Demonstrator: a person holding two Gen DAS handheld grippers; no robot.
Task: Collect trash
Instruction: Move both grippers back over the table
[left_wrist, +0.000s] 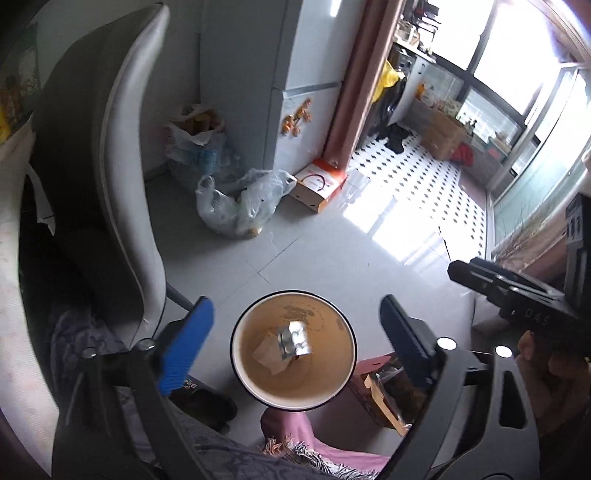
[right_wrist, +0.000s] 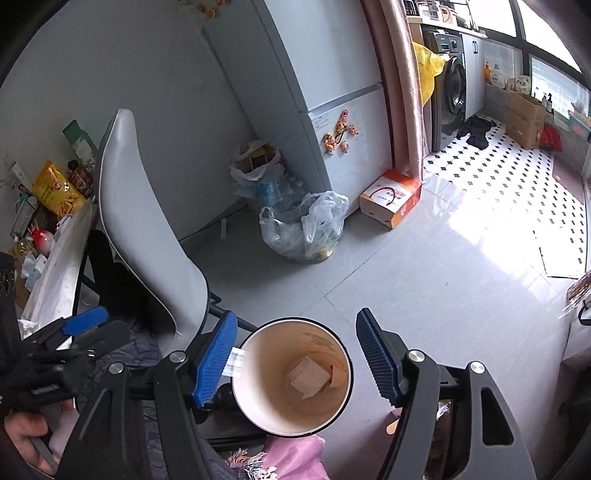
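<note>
Paper cup (left_wrist: 293, 349), holding scraps (left_wrist: 284, 345), is seen below both grippers, serving as trash bin. Left gripper (left_wrist: 297, 341) fingers wide apart; right gripper (right_wrist: 299, 360) fingers wide, nothing gripped.

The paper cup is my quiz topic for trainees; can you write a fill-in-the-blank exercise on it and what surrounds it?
1. The paper cup sits between the jaws of the left gripper, which are ____.
2. Inside the cup lies a folded paper scrap and a crumpled ____ wrapper.
3. The clear plastic bag rests on the ____.

Missing words: open; silver; floor
</note>
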